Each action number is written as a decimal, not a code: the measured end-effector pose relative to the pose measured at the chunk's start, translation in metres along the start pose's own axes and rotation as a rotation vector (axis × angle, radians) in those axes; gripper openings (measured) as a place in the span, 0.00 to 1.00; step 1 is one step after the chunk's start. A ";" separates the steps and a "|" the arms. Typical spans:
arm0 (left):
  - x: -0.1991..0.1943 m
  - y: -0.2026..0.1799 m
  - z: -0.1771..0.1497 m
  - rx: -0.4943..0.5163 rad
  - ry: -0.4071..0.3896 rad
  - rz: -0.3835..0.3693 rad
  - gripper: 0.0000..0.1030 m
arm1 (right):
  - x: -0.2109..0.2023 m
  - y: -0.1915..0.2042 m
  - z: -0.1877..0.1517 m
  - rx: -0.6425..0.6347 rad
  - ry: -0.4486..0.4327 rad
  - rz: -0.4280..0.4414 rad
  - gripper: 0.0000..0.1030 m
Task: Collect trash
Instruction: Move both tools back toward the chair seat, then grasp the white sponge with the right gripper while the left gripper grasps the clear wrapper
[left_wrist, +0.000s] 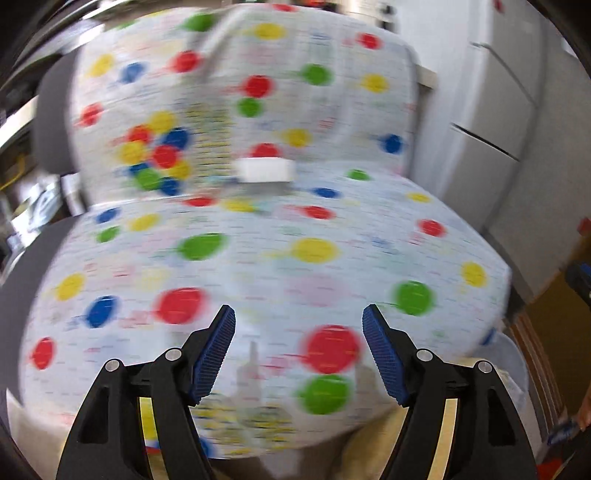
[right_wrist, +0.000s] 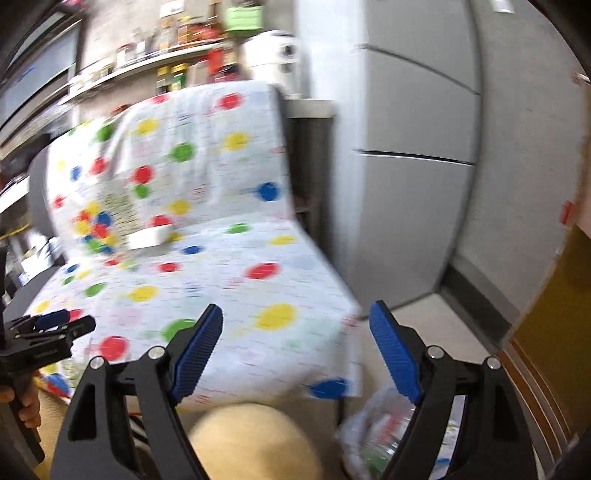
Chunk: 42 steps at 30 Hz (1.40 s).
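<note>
Both grippers, left (left_wrist: 298, 349) and right (right_wrist: 296, 345), hold their jaws spread on nothing. Beyond them, a white box (left_wrist: 265, 170) sits on the dotted chair cover (left_wrist: 258, 258) at 12 o'clock; a trash bag (right_wrist: 373, 435) lies at 5 o'clock.

No writing can be read in either view. The spotted cover (left_wrist: 258, 258) over the chair carries fine printed lines blurred past reading, and the labels on the far shelf's jars (right_wrist: 184, 33) are likewise too smeared to make out.
</note>
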<state>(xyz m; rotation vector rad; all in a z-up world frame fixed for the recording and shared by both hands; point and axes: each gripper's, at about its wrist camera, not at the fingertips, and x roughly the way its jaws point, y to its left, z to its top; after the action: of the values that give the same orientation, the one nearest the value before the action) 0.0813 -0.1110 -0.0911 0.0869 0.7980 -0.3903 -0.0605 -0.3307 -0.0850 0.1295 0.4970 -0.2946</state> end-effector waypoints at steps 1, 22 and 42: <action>-0.001 0.013 0.003 -0.022 0.000 0.025 0.70 | 0.006 0.013 0.004 -0.023 0.006 0.020 0.78; 0.028 0.148 0.059 -0.200 -0.006 0.225 0.77 | 0.176 0.205 0.067 -0.281 0.179 0.323 0.54; 0.071 0.172 0.066 -0.231 0.039 0.213 0.77 | 0.301 0.251 0.103 -0.247 0.343 0.266 0.70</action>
<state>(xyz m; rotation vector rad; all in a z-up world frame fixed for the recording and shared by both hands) 0.2352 0.0122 -0.1071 -0.0367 0.8578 -0.0938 0.3162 -0.1863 -0.1289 0.0039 0.8426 0.0539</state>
